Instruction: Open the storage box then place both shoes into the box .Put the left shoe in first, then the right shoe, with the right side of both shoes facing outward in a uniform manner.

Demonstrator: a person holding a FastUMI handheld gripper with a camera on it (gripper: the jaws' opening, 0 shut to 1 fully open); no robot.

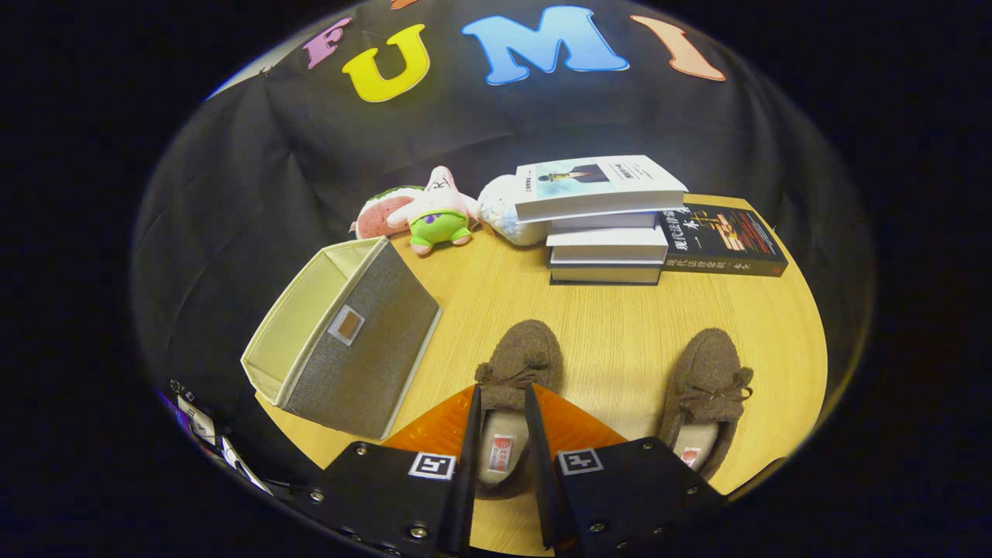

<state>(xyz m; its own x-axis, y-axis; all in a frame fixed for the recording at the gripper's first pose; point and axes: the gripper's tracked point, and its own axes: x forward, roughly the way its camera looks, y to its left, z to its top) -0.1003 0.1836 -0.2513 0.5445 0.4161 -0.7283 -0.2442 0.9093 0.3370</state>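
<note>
Left shoe: brown fuzzy moccasin slipper, small bow on top, pale insole with red label; lying on counter, toe pointing away, heel between fingers of tongs. Tongs narrowly parted, straddling the heel; contact with it cannot be told. Right shoe: matching, just beside, to the right. Storage box: grey fabric, cream lining, tipped on its side left of the shoes. Beyond: stacked books, plush toys near black cloth wall.
</note>
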